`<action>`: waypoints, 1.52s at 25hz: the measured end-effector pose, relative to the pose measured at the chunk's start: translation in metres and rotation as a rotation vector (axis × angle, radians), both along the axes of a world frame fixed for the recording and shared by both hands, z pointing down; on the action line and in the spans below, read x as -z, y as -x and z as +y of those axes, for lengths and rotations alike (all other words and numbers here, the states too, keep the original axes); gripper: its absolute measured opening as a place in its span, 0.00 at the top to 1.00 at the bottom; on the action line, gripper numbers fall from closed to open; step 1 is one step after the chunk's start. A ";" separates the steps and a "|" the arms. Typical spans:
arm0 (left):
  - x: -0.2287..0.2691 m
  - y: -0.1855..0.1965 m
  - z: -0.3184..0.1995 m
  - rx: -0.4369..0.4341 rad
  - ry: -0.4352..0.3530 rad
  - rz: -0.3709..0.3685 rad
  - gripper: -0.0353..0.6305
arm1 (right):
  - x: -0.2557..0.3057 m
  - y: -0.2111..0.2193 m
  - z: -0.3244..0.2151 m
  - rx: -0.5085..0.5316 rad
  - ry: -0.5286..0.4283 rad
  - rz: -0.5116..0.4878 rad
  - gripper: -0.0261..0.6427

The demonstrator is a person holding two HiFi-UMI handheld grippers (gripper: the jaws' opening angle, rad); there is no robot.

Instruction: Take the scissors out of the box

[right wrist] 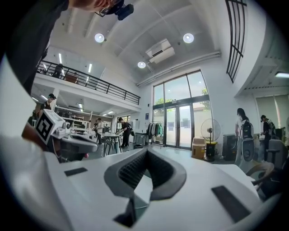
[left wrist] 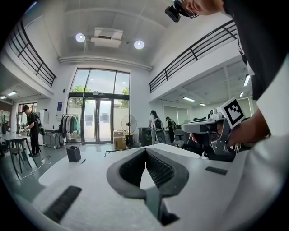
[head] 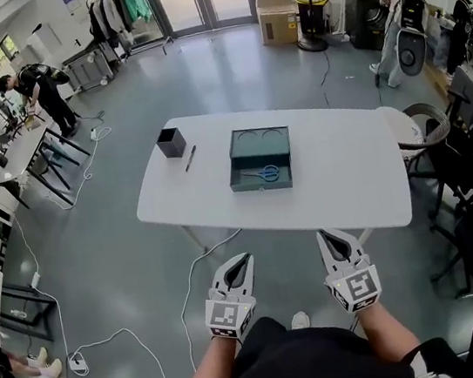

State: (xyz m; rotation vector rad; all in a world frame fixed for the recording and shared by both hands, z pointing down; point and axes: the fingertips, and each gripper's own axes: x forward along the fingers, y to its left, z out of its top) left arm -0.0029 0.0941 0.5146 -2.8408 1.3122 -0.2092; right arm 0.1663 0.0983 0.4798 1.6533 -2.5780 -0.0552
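Counting on the white desk (head: 339, 168): one open dark green box (head: 258, 187), one pair of blue-handled scissors (head: 262, 172) lying flat in its near half, one black cup (head: 171, 141) at the box's 10 o'clock, and one pen (head: 190, 158) just beside the cup. Two grippers, left gripper (head: 244, 262) and right gripper (head: 327, 237), side by side short of the desk's near edge, each with jaws closed tip to tip on nothing. Scissors lie well apart from both, at 1 o'clock from the left gripper and 11 o'clock from the right.
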 end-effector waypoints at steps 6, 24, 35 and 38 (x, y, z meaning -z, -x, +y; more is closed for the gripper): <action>-0.008 0.004 -0.028 0.020 0.018 0.007 0.93 | -0.004 -0.001 -0.036 0.007 0.012 -0.002 0.95; 0.004 0.041 -0.204 -0.041 -0.008 0.004 0.93 | 0.008 0.042 -0.194 -0.013 0.003 -0.013 0.95; 0.007 0.055 -0.281 -0.148 -0.044 -0.045 0.93 | -0.012 0.073 -0.251 0.038 0.092 0.044 0.95; 0.005 0.054 -0.291 -0.170 -0.037 -0.034 0.93 | -0.023 0.071 -0.259 0.010 0.120 0.052 0.95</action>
